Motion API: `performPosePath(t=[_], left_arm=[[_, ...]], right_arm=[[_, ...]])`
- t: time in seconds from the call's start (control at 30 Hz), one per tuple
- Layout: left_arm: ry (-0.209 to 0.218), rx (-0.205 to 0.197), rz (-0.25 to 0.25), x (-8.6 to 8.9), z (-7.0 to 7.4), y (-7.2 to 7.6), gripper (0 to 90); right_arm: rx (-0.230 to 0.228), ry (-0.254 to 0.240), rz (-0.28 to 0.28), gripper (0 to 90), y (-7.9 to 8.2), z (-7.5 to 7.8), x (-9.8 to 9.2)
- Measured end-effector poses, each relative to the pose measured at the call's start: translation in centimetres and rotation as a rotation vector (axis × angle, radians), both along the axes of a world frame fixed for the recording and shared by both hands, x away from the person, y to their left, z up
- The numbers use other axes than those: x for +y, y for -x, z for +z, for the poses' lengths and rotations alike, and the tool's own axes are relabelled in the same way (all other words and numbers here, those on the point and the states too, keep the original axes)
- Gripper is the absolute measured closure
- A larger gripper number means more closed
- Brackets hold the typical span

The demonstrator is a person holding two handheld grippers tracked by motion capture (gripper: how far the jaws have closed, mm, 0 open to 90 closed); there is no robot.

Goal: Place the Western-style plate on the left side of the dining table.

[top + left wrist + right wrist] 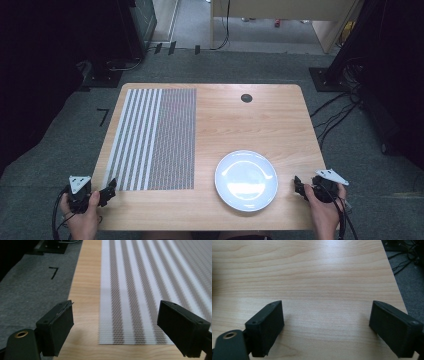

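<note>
A grey carpet [60,145] with trailing cables [332,117] surrounds a light wooden desk [235,120], and a short black tape mark [102,116] sits on the floor off the desk's left edge. On the desk's left half lies a rectangular mat [152,140], flat, its long axis running from the near edge toward the far edge; its left part carries broad white and grey stripes along that same axis, its right part a fine grey weave. A white plate [246,180] rests upright and empty on the near right part of the desk, just right of the mat and apart from it. A small dark round cap [246,97] is set into the desk near the far edge. The left hand-held gripper [107,190] is held at the near left corner, its jaws spread wide over the mat's near left corner [110,340] with nothing between them. The right hand-held gripper [298,186] is held at the near right edge, just right of the plate, pointing toward it; its jaws also stand wide apart, over bare wood [324,315], empty.
</note>
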State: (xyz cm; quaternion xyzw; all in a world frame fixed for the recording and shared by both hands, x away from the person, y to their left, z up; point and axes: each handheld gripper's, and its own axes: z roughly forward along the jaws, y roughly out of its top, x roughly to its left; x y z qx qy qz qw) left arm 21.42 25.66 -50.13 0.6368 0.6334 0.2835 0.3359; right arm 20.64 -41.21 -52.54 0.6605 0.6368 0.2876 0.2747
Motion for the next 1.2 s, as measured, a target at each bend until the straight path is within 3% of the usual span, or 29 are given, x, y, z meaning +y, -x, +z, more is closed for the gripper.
performPosePath(t=[0.1,0.23,0.5,0.7,0.9,1.0,1.2], left_arm=[[0.015,-0.021,-0.023,-0.8,0.7,0.1,13.5],[0.052,-0.034,-0.065,-2.7,1.4,0.1,13.5],[0.051,-0.033,-0.139,-5.8,2.1,-0.4,13.5],[0.062,-0.029,-0.198,-8.7,2.4,-1.0,13.6],[0.07,-0.023,-0.276,-12.3,2.7,-1.7,13.6],[0.075,-0.025,-0.304,-13.8,2.8,-1.9,13.6],[0.076,-0.017,-0.347,-16.1,2.9,-2.3,13.6]], right_arm=[[0.011,0.001,-0.031,5.6,-0.2,-0.1,0.0],[0.012,0.001,-0.032,5.6,-0.2,-0.1,0.0],[0.009,-0.001,-0.031,6.7,-0.2,0.0,0.0],[-0.006,-0.001,-0.058,13.9,-0.1,0.0,-0.1],[-0.055,-0.003,-0.087,16.3,0.2,0.6,0.0],[-0.085,-0.033,-0.099,17.5,0.4,1.1,-0.1],[-0.113,-0.037,-0.1,18.8,0.7,1.7,0.1]])
